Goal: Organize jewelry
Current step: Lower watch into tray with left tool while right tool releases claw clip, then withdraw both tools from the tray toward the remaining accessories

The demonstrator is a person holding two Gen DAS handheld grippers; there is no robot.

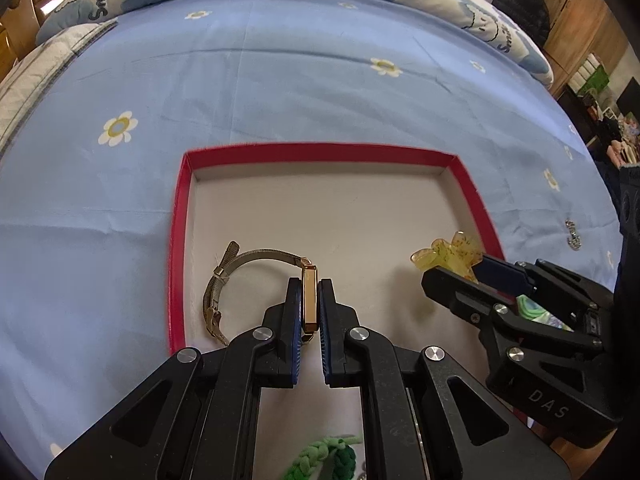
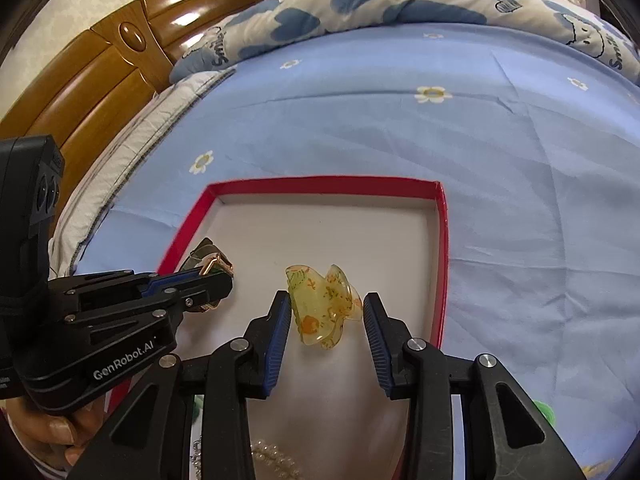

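Both of your grippers hang over the red-rimmed box [image 1: 178, 216], which sits on the blue flowered bedsheet [image 1: 280, 80].

Left gripper [image 1: 310, 312]: jaws nearly closed, clamped on the gold case of the wristwatch [image 1: 309, 300]. The case stands on edge between the pads, long axis running along the fingers. The mesh band [image 1: 224, 276] loops out to the left, toward the box's left wall. From the left wrist view the band looks to be at or near the white floor; contact cannot be confirmed.

Right gripper [image 2: 326, 320]: jaws partly apart, with the yellow translucent hair claw clip [image 2: 320, 304] between them. The left pad touches the clip; on the right, one lobe reaches the pad tip. It reads as a light grip, judged rather than certain. The clip is over the right half of the box floor, near the right wall.

Key relation: the watch is over the left half of the box and the clip over the right, well apart, each straight beneath its own gripper. The drop is downward in both cases, so your hands need not cross.

Container contents: the far half of the box floor is bare. At the near edge, part-hidden under the grippers, lie a green braided band [image 1: 328, 456] and a string of pearls [image 2: 276, 460]; whether they are inside the box I cannot tell.

Judgement: placing stage, release not yet made.
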